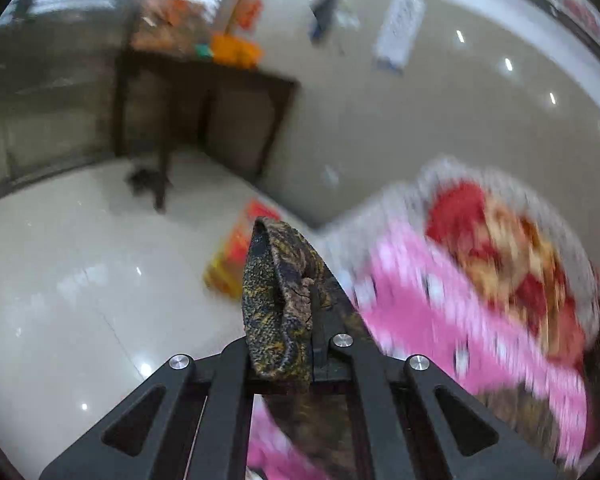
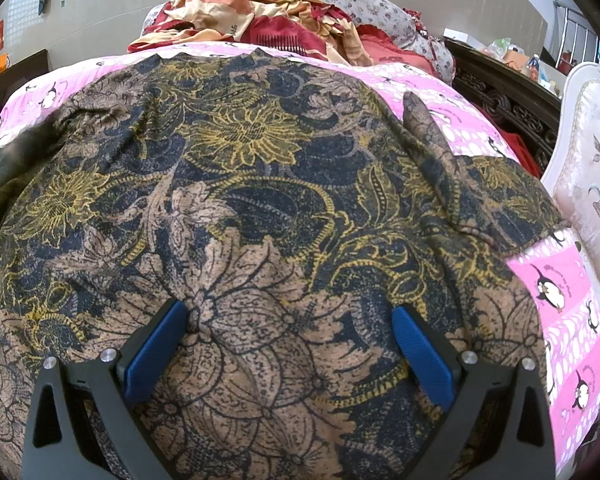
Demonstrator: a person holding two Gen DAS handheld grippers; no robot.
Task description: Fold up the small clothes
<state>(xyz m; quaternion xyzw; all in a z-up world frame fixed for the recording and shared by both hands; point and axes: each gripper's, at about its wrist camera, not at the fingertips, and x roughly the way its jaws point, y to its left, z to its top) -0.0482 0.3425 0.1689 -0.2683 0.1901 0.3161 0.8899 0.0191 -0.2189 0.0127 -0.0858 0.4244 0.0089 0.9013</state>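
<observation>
A dark floral garment, black with yellow and tan flowers, lies spread over a pink penguin-print sheet on a bed. My right gripper is open, its blue pads resting on the cloth near its front part. My left gripper is shut on a bunched edge of the same garment and holds it lifted beside the bed; the view there is blurred.
A red and cream quilt and a flowered pillow are heaped at the bed's far end. A white upholstered chair stands at the right. A dark wooden table and glossy tile floor lie left of the bed.
</observation>
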